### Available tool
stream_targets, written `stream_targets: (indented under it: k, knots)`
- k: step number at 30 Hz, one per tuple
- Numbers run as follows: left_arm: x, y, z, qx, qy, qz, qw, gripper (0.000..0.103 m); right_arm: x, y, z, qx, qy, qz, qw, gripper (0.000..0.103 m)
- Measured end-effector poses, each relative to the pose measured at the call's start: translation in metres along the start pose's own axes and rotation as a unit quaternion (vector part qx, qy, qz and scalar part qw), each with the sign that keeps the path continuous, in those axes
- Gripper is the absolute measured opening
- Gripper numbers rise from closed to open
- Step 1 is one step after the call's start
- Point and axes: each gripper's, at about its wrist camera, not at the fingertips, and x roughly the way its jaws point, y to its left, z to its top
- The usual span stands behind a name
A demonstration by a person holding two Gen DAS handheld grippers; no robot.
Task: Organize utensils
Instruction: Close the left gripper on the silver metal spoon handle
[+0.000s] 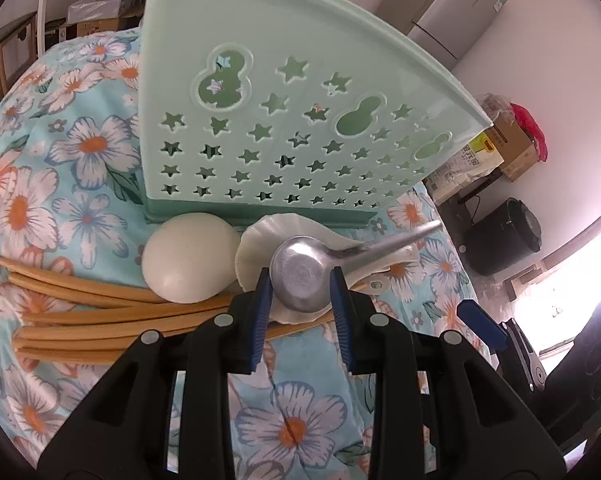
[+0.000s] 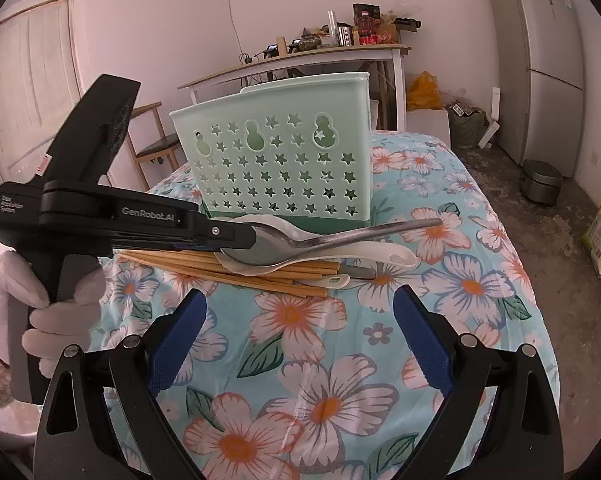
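Observation:
A metal spoon lies on top of a pile at the foot of the mint-green star-pierced utensil holder. My left gripper is shut on its bowl, a blue pad on each side. Under it are a scalloped white spoon, a round white spoon and several bamboo chopsticks. In the right wrist view a gloved hand holds the left gripper on the metal spoon, whose handle slants up to the right. My right gripper hangs open and empty in front of the chopsticks and the holder.
A floral blue cloth covers the table, which drops off at the right edge. Beyond it stand a fridge, a small bin, a wooden chair and a cluttered shelf table.

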Motion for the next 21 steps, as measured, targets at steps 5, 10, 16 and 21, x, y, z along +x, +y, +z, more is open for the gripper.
stream_targets:
  k: [5, 10, 16, 21]
  knots:
    - [0.008, -0.004, 0.0, 0.003, -0.013, 0.015, 0.9998, 0.015, 0.0, -0.001, 0.0, 0.001, -0.001, 0.001, 1.0, 0.092]
    - [0.01, -0.003, -0.003, -0.002, -0.028, 0.009, 0.9996, 0.006, -0.003, -0.003, 0.0, 0.009, -0.007, 0.004, 1.0, 0.091]
    - [-0.025, 0.0, -0.012, -0.011, -0.063, -0.009, 0.9979, 0.001, -0.016, -0.006, -0.002, 0.017, -0.013, -0.003, 1.0, 0.086]
    - [-0.076, 0.015, -0.029, -0.019, -0.094, -0.01, 0.9953, 0.001, -0.036, -0.003, -0.006, -0.018, -0.029, -0.039, 0.999, 0.085]
